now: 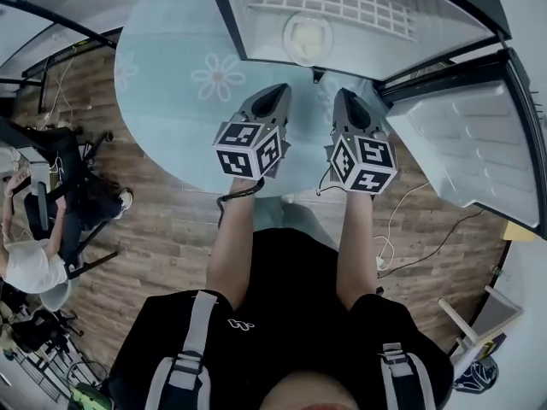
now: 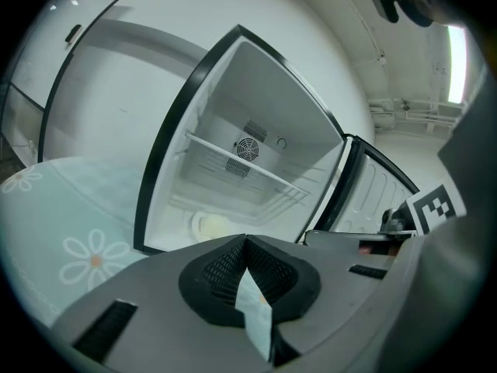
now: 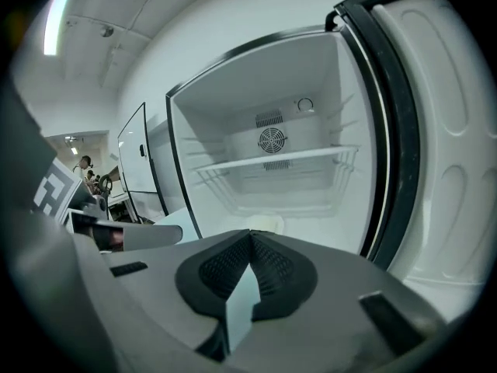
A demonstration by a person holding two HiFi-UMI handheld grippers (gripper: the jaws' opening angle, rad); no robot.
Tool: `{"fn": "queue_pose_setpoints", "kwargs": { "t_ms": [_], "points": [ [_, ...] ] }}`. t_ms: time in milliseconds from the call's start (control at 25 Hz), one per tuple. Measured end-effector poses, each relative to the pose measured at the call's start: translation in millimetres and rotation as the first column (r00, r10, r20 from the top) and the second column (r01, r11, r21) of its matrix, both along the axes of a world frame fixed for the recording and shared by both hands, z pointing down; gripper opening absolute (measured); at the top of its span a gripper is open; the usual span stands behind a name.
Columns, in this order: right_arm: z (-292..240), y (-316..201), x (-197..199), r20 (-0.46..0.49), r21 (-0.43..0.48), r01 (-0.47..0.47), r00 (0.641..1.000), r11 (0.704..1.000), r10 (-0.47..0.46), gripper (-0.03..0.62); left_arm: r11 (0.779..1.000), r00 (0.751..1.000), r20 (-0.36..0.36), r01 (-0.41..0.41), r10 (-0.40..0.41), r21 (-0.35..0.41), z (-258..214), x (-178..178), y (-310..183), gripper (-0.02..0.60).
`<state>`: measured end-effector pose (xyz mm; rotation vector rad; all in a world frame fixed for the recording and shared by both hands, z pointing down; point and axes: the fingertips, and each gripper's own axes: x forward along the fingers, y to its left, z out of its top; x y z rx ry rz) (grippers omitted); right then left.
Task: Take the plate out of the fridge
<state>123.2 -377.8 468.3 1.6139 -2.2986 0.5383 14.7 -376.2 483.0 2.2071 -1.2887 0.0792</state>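
Observation:
A small open fridge [image 1: 367, 32] stands on the floor in front of me, its door [image 1: 466, 143] swung out to the right. A pale round plate [image 1: 308, 37] lies on the fridge floor under a wire shelf [image 1: 342, 2]; it also shows as the plate [image 2: 208, 225] and, half hidden by the jaws, the plate [image 3: 264, 222]. My left gripper [image 1: 272, 99] and right gripper [image 1: 349, 102] hover side by side just short of the fridge opening. Both are shut with nothing between the pads. In their own views the left gripper [image 2: 245, 241] and right gripper [image 3: 250, 235] point into the fridge.
A round light-blue mat with daisy prints [image 1: 188, 84] covers the wooden floor under the grippers. A seated person [image 1: 34, 254] and black chairs are at the far left. Cables [image 1: 402, 254] run along the floor at the right.

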Motion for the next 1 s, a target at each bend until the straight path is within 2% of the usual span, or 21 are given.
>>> {"fn": "queue_pose_setpoints", "kwargs": {
  "t_ms": [200,440,560,680,800,880,960,1000],
  "points": [
    [29,-19,14,-0.039,-0.068,-0.094,0.995,0.993,0.091,0.006,0.999,0.993,0.119,0.006,-0.002,-0.031,25,-9,-22,0.003],
    [52,-38,14,-0.018,-0.12,-0.101,0.995,0.988,0.1,0.006,0.998,0.993,0.121,0.019,-0.013,-0.052,44,-12,-49,0.003],
    [71,-53,8,-0.001,-0.15,-0.104,0.994,0.983,0.105,0.006,0.995,0.994,0.112,0.01,0.001,-0.095,63,-13,-65,0.057],
    [86,-67,5,0.015,-0.171,-0.103,0.994,0.98,0.107,0.006,0.992,0.993,0.115,0.004,0.011,-0.123,77,-12,-76,0.057],
    [91,-80,1,0.047,-0.174,-0.09,0.994,0.981,0.099,0.041,0.992,0.993,0.115,0.014,0.001,-0.128,82,-12,-87,0.057],
    [94,-87,0,0.065,-0.173,-0.085,0.993,0.981,0.098,0.041,0.991,0.994,0.108,0.022,-0.007,-0.135,85,-10,-92,0.057],
    [96,-94,0,0.073,-0.173,-0.087,0.992,0.981,0.101,0.041,0.989,0.995,0.097,0.02,-0.006,-0.145,87,-8,-100,0.121],
    [97,-98,-2,0.078,-0.174,-0.089,0.992,0.981,0.103,0.042,0.988,0.996,0.092,0.016,-0.002,-0.151,89,-8,-104,0.133]
  ]
}}
